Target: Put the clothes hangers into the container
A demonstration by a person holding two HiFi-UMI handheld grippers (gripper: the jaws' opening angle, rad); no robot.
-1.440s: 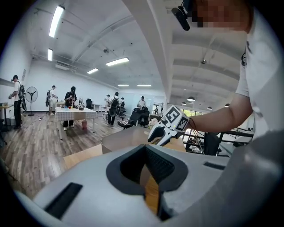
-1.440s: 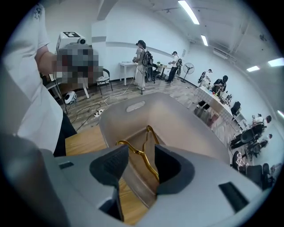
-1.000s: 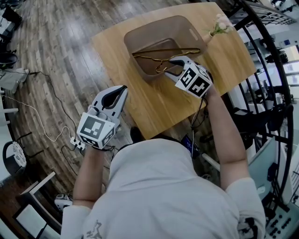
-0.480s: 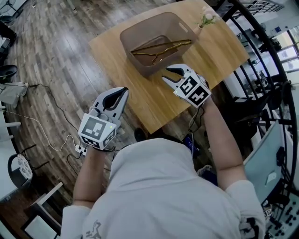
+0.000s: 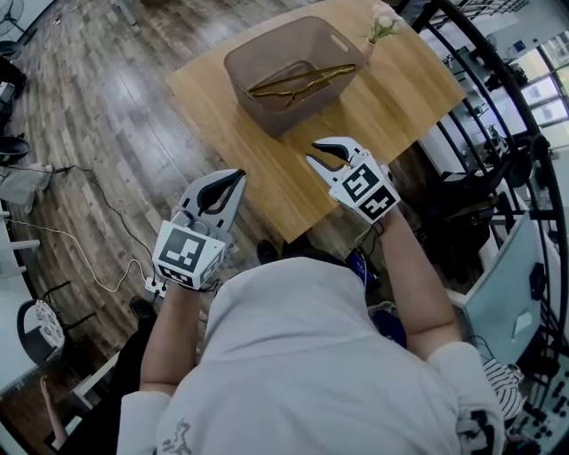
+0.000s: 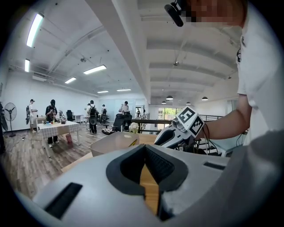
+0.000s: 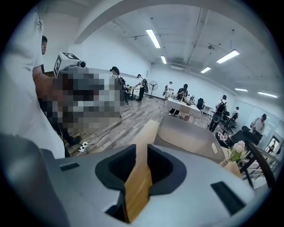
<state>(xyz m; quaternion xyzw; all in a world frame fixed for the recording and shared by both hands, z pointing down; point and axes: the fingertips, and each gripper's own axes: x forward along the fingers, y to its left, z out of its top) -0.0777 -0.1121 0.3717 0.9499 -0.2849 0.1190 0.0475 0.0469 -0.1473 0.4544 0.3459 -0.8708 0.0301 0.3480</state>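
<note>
Gold wire hangers lie inside the brown plastic container at the far end of the wooden table. My right gripper hangs over the table's near part, short of the container. Its jaws have just been closing, and a narrow gap with nothing in it remains between them. My left gripper hovers off the table's left edge, above the floor, jaws shut and empty. The container stands ahead in the right gripper view and also shows in the left gripper view.
A small vase of pale flowers stands by the container's far right corner. A black railing runs along the right. A power strip with a cable lies on the wood floor at left. People stand at distant tables.
Both grippers have drawn back toward my body. The right one left the container's rim for the near part of the table, and its jaws stand narrower.
</note>
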